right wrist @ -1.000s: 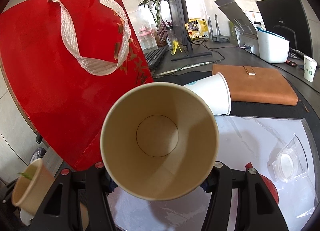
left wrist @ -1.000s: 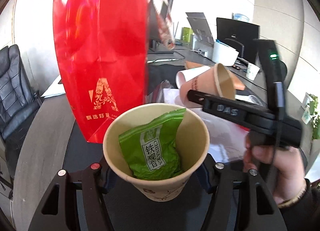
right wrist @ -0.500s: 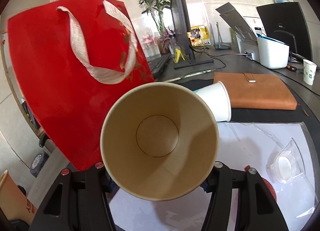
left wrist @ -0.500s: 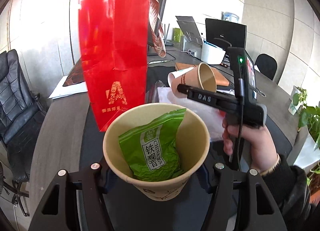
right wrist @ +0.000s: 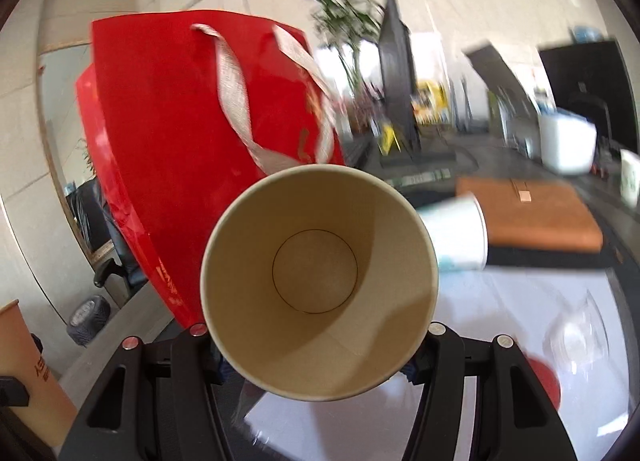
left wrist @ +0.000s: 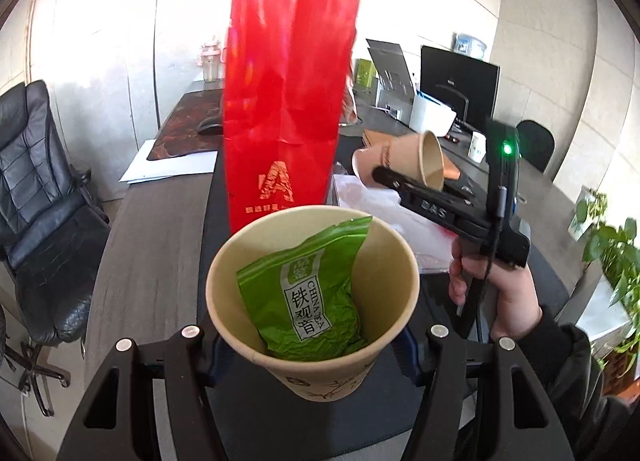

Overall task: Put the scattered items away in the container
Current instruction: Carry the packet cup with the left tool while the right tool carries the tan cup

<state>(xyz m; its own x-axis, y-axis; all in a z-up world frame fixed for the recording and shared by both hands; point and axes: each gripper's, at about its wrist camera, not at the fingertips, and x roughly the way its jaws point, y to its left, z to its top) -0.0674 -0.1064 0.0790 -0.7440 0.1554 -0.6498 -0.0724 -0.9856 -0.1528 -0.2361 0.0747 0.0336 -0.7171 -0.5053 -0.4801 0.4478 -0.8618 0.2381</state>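
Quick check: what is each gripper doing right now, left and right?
Left gripper: shut on the paper cup with tea packet.
Right gripper: shut on the empty paper cup.

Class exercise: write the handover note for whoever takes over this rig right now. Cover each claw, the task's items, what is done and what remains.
Left claw: shut on a paper cup holding a green tea packet.
Right claw: shut on an empty paper cup.
Red gift bag: upright on the desk, beyond both cups.
White cup: on its side by the brown notebook.
Done: both cups lifted.
Left: nothing seen going into the bag yet.
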